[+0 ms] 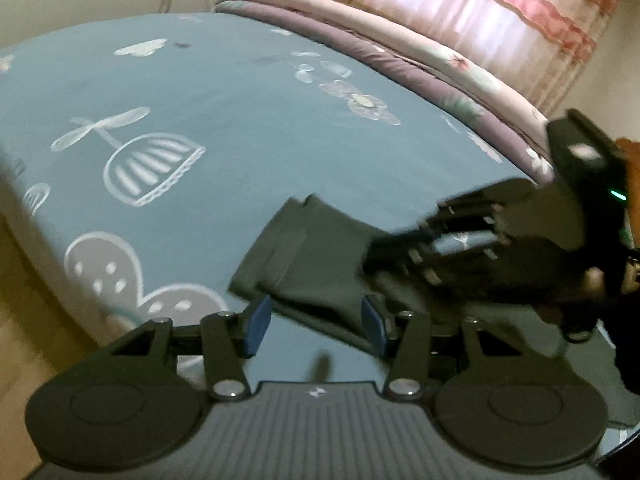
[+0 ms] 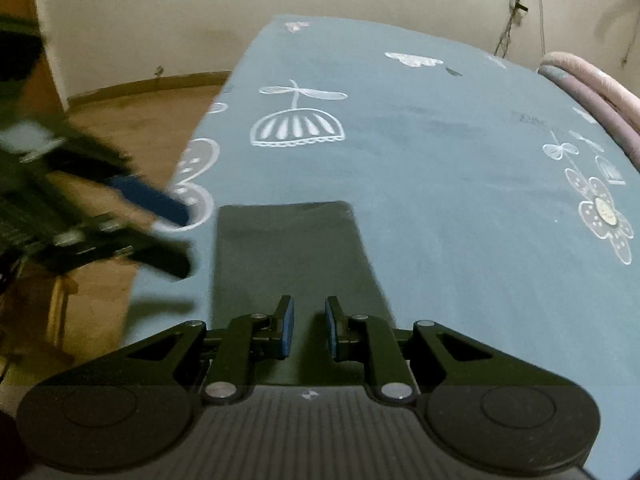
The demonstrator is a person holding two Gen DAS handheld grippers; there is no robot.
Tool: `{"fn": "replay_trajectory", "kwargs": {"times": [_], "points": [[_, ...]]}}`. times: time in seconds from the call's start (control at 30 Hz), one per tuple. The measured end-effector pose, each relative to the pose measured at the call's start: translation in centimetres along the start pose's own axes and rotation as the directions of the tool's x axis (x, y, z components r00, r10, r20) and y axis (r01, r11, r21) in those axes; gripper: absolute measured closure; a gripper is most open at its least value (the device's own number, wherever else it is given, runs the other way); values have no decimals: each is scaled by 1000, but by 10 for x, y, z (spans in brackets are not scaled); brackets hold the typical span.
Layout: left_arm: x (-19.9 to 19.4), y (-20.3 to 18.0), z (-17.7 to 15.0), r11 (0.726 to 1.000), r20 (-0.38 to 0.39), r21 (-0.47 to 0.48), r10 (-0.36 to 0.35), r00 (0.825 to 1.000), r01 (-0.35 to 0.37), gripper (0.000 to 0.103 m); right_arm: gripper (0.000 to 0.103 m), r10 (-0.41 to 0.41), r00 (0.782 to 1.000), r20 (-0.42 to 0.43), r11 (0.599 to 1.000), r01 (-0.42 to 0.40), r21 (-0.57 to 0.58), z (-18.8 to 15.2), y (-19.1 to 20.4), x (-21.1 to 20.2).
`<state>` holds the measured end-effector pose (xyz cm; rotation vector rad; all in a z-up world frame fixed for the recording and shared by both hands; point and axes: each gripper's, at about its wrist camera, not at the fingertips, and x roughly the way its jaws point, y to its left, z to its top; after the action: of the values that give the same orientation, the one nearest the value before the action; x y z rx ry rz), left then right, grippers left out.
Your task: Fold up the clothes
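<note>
Right gripper close over the near end of the dark grey folded cloth garment, blue-padded fingers a little apart with nothing pinched. Left gripper low by the same garment, fingers wide apart, only air between. Garment lying flat on the blue bed sheet with white flower drawings, long and narrow, near the bed's left edge. Best next, probably: press down flat, pinch the near corners evenly, lift both together, bring over to the far end so edges match. Careful on the left side: bed edge very close, wooden floor below, easy to slip off. Lots of open sheet farther out and to the right. Far off, rolled pink and purple quilt beside the pink curtain, well apart.
</note>
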<state>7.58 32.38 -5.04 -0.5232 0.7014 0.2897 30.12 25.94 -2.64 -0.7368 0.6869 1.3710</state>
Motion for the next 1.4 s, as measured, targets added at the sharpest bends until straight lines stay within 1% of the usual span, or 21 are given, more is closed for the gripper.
{"fn": "replay_trajectory", "kwargs": {"times": [0.03, 0.07, 0.13, 0.2, 0.27, 0.33, 0.4, 0.53, 0.57, 0.63, 0.67, 0.73, 0.87, 0.97, 1.03, 1.1, 1.17, 1.2, 1.27, 1.3, 1.4], "points": [[-1, 3, -2, 1000, 1, -12, 4, 1000, -4, 53, 83, -28, 1000, -2, 999, 28, 20, 3, -6, 10], [-3, 5, -3, 1000, 5, -21, 9, 1000, -9, 53, 83, -35, 999, -7, 998, 35, 57, 6, -13, 19], [-7, 10, -6, 999, 20, -44, 23, 1000, -22, 53, 83, -24, 1000, 9, 991, 23, 133, 12, -22, 20], [-13, 18, -5, 996, 39, -79, 43, 998, -40, 52, 83, -18, 999, 36, 994, 14, 111, 15, -13, 8], [-17, 28, -5, 992, 54, -114, 58, 997, -51, 51, 82, 22, 998, 54, 996, -26, 81, 16, -1, -6], [-17, 34, -3, 989, 63, -135, 67, 996, -58, 51, 77, 79, 996, 39, 995, -82, 64, 16, 14, -8], [-17, 34, 0, 989, 65, -128, 84, 994, -75, 51, 76, 113, 993, 15, 993, -114, 35, 13, 31, -3], [-19, 30, 0, 991, 69, -103, 89, 994, -81, 50, 77, 61, 998, -18, 997, -61, -38, 4, 57, 10], [-20, 29, -1, 992, 71, -99, 87, 994, -80, 49, 79, 49, 999, -23, 998, -50, -47, 2, 59, 12], [-21, 29, -2, 992, 72, -96, 89, 993, -82, 48, 96, 55, 998, -17, 998, -55, -41, 0, 59, 10], [-21, 29, -3, 992, 72, -98, 90, 993, -83, 48, 99, 62, 998, -14, 998, -63, -32, -1, 58, 8], [-22, 31, -2, 991, 80, -106, 95, 992, -86, 48, 100, 80, 997, 5, 997, -80, -12, 3, 55, 6], [-24, 33, 3, 991, 87, -108, 94, 992, -84, 48, 102, 143, 989, 25, 988, -144, 50, 18, 57, 20], [-25, 28, 11, 993, 82, -71, 99, 992, -93, 48, 101, 172, 985, 20, 981, -174, 85, 20, 59, 27], [-22, 23, 18, 996, 86, -43, 85, 993, -82, 48, 98, 165, 985, 42, 982, -168, 86, 16, 54, 12], [-13, 13, 28, 999, 77, -4, 53, 996, -53, 48, 91, 118, 991, 57, 985, -124, 117, 7, 42, -10], [-2, 2, 37, 999, 65, 39, 17, 998, -19, 48, 90, 49, 997, 58, 982, -58, 180, -10, 22, -36], [8, -8, 43, 998, 50, 69, -16, 999, 13, 48, 90, 5, 999, 53, 975, -17, 221, -21, 12, -49], [25, -32, 50, 987, 15, 133, -93, 996, 90, 48, 89, -76, 997, 24, 948, 65, 313, -48, -8, -74], [34, -45, 52, 978, -6, 164, -133, 991, 132, 48, 89, -121, 993, 5, 929, 111, 354, -64, -16, -87], [58, -83, 53, 934, -81, 247, -245, 966, 258, 48, 88, -231, 969, -85, 859, 244, 451, -112, -29, -122]]}}
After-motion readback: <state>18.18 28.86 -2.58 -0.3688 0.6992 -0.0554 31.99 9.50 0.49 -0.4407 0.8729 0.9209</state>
